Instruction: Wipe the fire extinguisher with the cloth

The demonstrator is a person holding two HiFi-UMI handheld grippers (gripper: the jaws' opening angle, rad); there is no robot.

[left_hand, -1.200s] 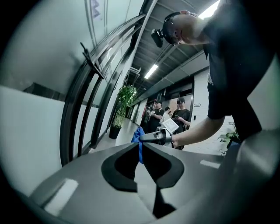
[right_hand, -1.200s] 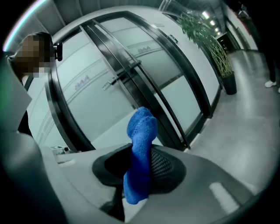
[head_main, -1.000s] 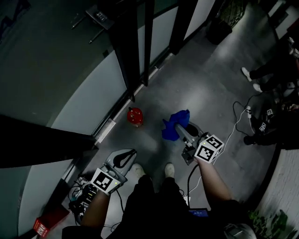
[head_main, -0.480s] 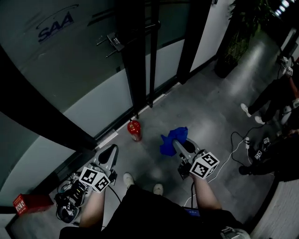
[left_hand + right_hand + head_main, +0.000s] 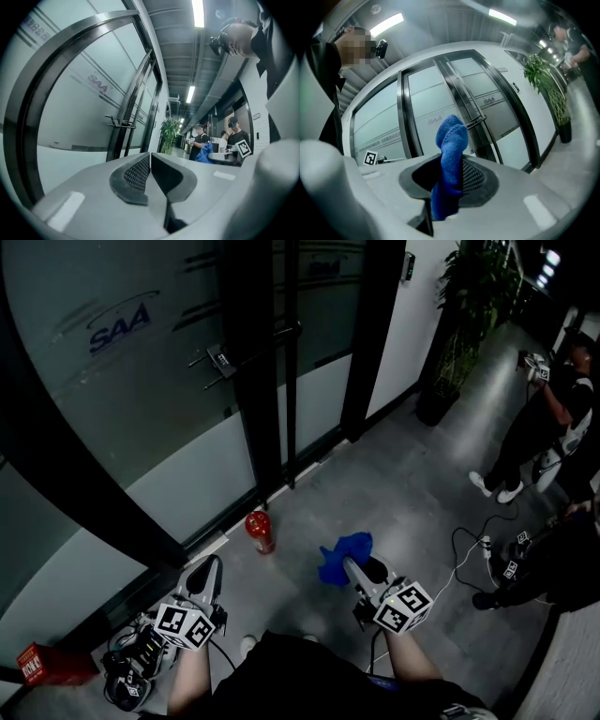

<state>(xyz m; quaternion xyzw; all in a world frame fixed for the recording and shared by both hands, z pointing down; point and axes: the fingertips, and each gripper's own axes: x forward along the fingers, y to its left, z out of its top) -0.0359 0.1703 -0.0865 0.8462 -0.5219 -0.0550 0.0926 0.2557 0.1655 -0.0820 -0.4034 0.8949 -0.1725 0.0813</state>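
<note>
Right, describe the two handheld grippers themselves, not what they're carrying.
Both the left gripper and right gripper have light grey moulded bodies tapering to two jaws lined with dark, mesh-textured pads. Each carries a white cube printed with black square markers. The person wears dark clothing.

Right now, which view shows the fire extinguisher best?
The head view: the red fire extinguisher stands in plain sight on the floor near the glass door. The left gripper view and the right gripper view show only doors and corridor, no extinguisher.
</note>
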